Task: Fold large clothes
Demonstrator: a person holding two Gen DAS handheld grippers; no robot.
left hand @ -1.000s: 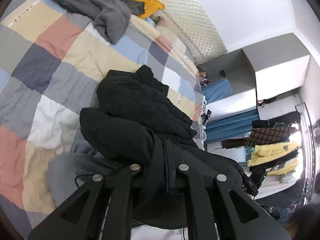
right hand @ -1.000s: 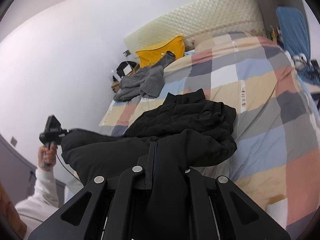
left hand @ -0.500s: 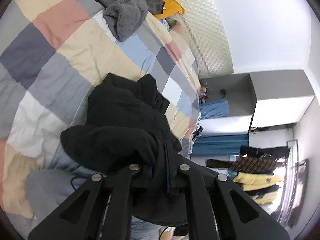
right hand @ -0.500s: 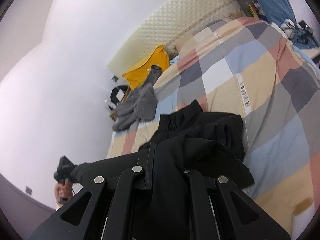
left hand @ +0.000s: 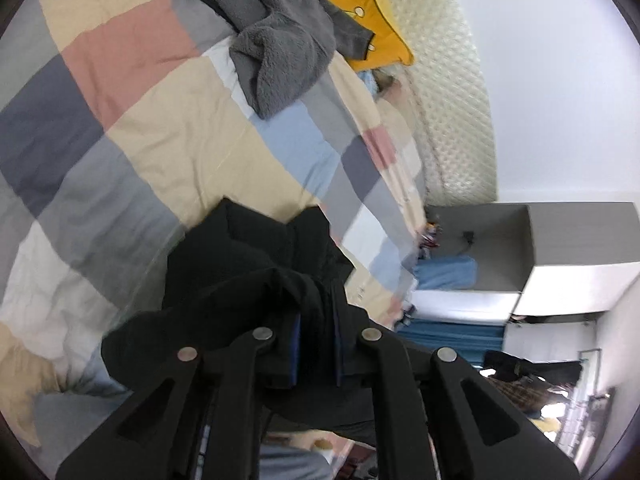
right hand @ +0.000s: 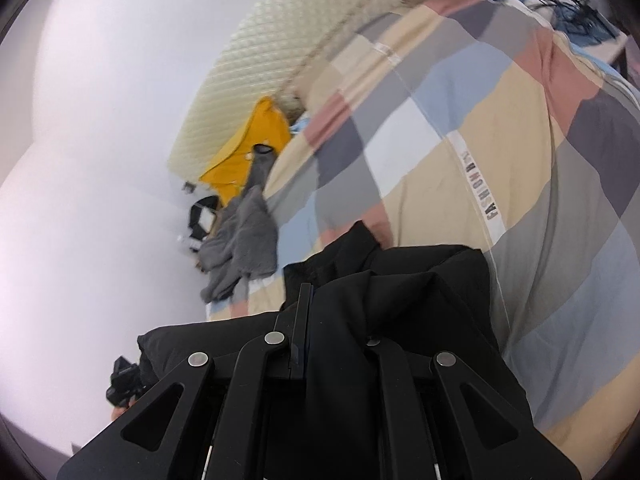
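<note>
The black jacket [right hand: 404,292] lies bunched on the near part of the checked duvet [left hand: 168,148], stretched left to right between both grippers. The left gripper [left hand: 316,344] pinches a fold between its blue-edged pads; the right gripper [right hand: 320,344] is clamped on fabric draping over its right finger (orientation unclear). A grey fleece [left hand: 276,48] lies far off.

Checked bedspread [left hand: 180,152]: black garment [left hand: 248,256], grey fleece [left hand: 276,48], yellow pillow [left hand: 360,12] on it.

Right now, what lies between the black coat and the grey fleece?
Only bare checked bedspread separates the black coat from the grey fleece, seen in the left wrist view.
</note>
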